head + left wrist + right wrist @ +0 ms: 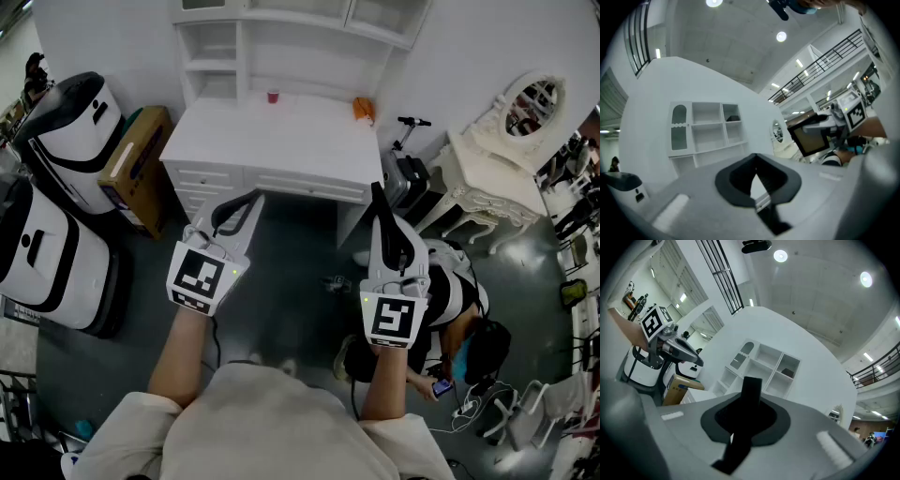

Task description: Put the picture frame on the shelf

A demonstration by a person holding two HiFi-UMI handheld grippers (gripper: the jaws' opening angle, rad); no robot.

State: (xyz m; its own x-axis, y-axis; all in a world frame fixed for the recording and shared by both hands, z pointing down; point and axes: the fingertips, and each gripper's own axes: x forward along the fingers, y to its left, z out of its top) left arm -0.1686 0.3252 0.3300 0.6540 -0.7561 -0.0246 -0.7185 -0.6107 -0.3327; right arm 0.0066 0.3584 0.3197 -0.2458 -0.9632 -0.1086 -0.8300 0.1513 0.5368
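Black picture frame point(751, 397) sits clenched in my right gripper point(388, 242); my left gripper point(241, 210) is closed, empty.

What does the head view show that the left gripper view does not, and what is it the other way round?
Only the head view: the small red cup on the white desk top. Only the left gripper view: round ceiling lights and the brown flat face of the black-edged picture frame. Both: the white cubby shelf unit and the right gripper, shut on that frame.
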